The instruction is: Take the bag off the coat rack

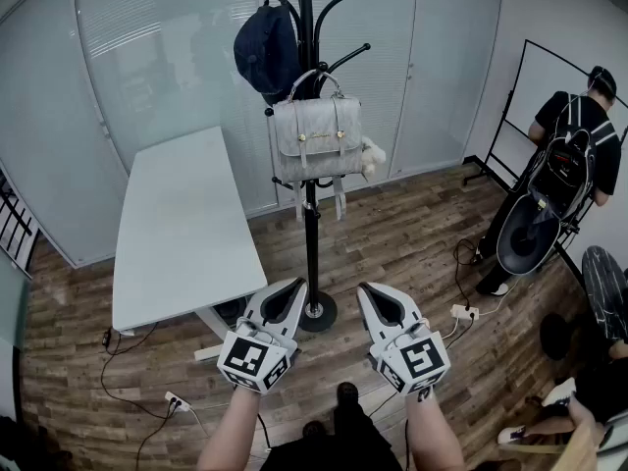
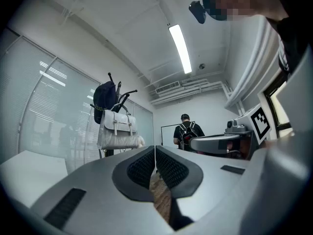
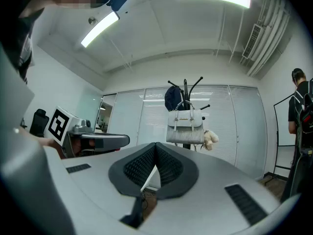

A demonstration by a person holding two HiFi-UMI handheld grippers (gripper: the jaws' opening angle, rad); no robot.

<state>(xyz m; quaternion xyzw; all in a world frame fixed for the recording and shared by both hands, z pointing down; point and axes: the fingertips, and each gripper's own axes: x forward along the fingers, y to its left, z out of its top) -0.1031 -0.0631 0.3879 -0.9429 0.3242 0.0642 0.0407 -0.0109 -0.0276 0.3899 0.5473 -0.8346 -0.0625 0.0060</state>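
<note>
Both sets of fingers are clenched on nothing: the left gripper (image 1: 290,289) and the right gripper (image 1: 377,298) sit side by side near you, low in front of the coat rack (image 1: 311,226), and each gripper view shows the pads meeting with only floor behind them. You will need to open one before you reach.

The bag (image 1: 316,137) hangs high on the rack, well apart from both grippers, its top handle (image 1: 314,77) looped over a hook beside a dark cap (image 1: 265,49). A small plush charm (image 1: 372,157) dangles at its right edge.

It looks like a soft-sided grey satchel with a flap and two buckle straps, probably light but floppy, and likely to swing once it is free. The flat front gives the fingers little to pinch and the straps may slip. The arched handle seems the best place to hold: grip it close to the hook, then lift upward to clear the hook's tip before drawing the bag toward you.
</note>
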